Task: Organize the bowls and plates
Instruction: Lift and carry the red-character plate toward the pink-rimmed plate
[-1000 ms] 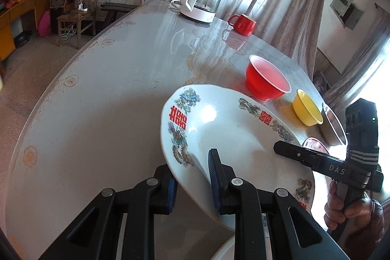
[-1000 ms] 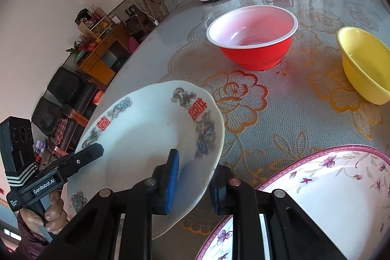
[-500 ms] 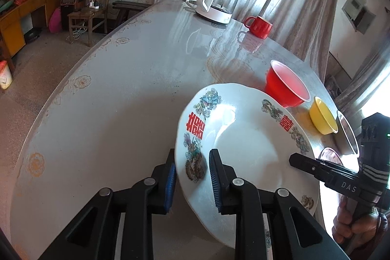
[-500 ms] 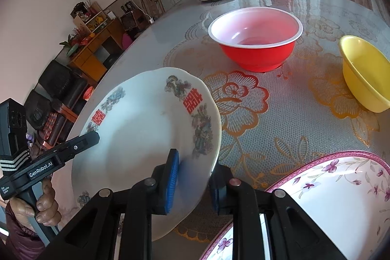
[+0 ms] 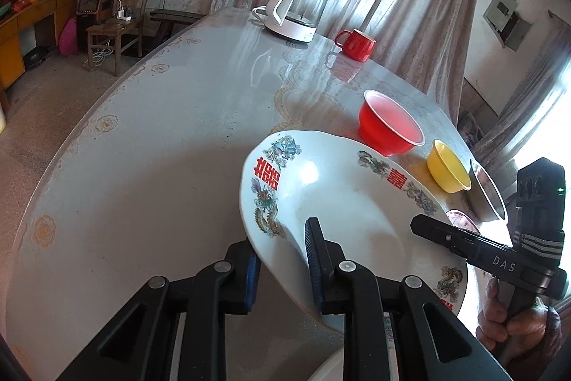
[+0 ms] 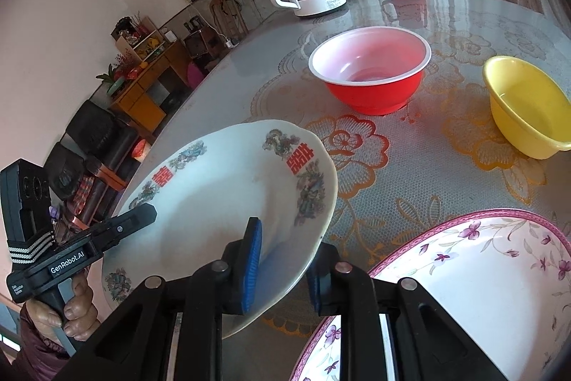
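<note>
Both grippers — left [image 5: 282,259], right [image 6: 285,259] — clench opposite rims of the plate [image 6: 221,199], held aloft; the floral plate [image 6: 474,277] lies just right.

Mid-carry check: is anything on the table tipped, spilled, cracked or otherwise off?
Nothing stands out. The dragon-pattern plate is tilted only because the left tool and right tool clamp its opposite rims. The red bowl and yellow bowl sit upright.

Right claw [image 6: 283,268] clamps white plate [image 6: 221,202] rim; left claw [image 6: 142,215] grips opposite rim.
</note>
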A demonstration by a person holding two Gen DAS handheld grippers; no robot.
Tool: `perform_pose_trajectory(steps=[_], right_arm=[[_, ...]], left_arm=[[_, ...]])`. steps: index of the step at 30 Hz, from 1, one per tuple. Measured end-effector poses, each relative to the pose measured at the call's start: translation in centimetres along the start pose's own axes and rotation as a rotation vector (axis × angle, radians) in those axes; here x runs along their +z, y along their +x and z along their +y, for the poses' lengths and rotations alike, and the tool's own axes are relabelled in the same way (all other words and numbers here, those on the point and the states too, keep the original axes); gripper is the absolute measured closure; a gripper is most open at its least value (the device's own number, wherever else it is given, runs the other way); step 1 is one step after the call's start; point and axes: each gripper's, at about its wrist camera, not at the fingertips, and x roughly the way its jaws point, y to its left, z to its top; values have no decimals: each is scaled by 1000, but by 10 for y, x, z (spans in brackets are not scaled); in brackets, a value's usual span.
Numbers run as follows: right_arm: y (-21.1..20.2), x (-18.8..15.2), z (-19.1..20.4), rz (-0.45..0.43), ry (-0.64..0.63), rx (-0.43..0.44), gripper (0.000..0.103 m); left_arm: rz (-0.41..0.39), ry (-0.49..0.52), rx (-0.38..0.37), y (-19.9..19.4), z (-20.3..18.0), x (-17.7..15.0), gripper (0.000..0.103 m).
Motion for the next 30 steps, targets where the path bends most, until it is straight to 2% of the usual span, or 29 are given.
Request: perform_pose_trajectory(steps=[17, 30], right_arm=[[-33, -17, 10, -80, -20, 15, 81], [-85, -43, -12, -137, 5, -25, 81]], left_arm=[[-84, 47, -17, -36, -21, -13, 79], [-93, 120, -91, -53, -75, -37, 77]])
